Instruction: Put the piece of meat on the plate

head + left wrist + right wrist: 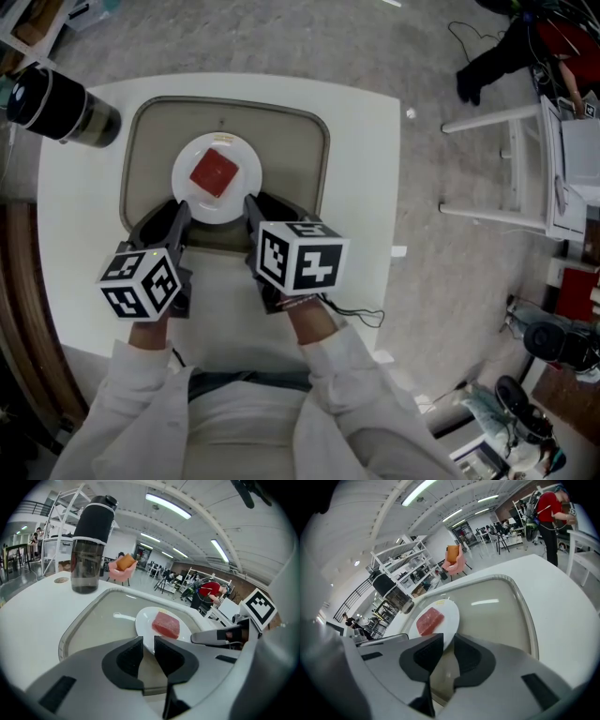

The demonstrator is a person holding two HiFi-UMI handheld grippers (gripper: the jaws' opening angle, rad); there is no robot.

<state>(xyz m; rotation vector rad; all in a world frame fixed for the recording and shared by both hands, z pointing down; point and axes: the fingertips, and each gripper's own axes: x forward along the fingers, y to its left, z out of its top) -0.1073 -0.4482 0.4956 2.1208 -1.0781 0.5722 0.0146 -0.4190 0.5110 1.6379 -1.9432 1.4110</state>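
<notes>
Tray [317, 159]: meat [214, 172] beyond left gripper [148, 642], right gripper [448, 639]

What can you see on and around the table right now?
table: one, white, under everything
tray: one, beige, mid-table
plate: one, white, on the tray
meat: one piece, red, on the plate
bottle: one, black and clear, table's far left corner
chair: one, pink, far background
left gripper: one, grey, at the plate's near edge, jaws almost together, empty
right gripper: one, grey, same
sleeves: two, white, near edge
</notes>
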